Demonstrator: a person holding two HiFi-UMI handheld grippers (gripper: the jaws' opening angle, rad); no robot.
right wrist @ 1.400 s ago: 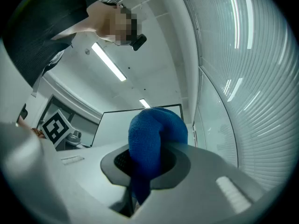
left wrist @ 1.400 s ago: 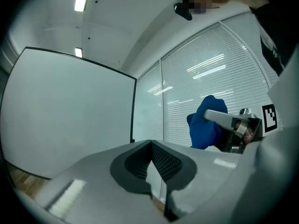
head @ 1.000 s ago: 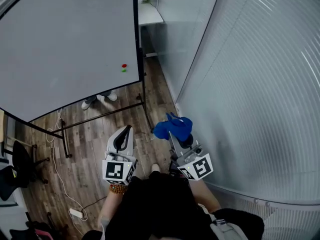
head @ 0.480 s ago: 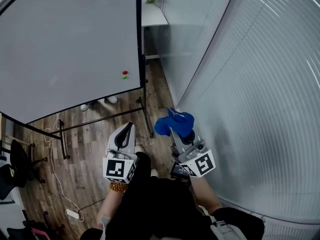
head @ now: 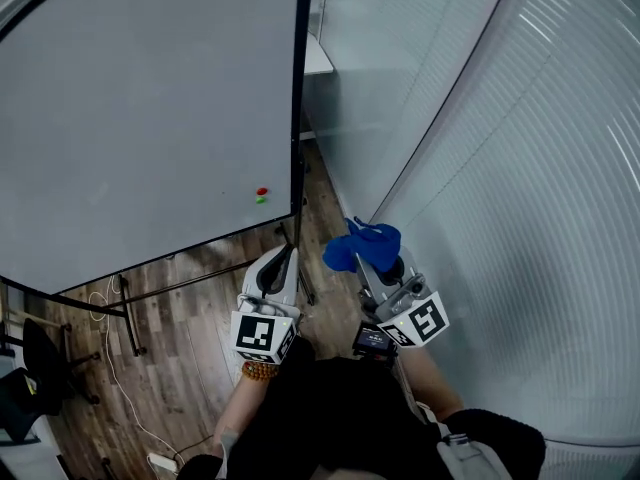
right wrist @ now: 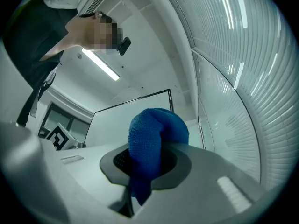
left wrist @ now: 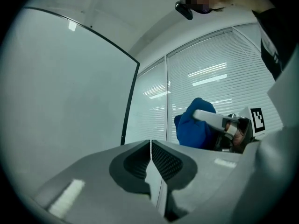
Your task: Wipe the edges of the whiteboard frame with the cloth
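Here, a bunched blue cloth (right wrist: 156, 134) sits clamped between the jaws of the right gripper (head: 376, 260). It is near the lower right corner of the whiteboard's (head: 140, 118) black frame (head: 298, 98), not touching it. Just beside it, the left gripper (left wrist: 151, 148) has its jaws pressed together, empty.

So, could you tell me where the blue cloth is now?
The blue cloth is clamped in the right gripper, right of centre in the head view, near the whiteboard frame.
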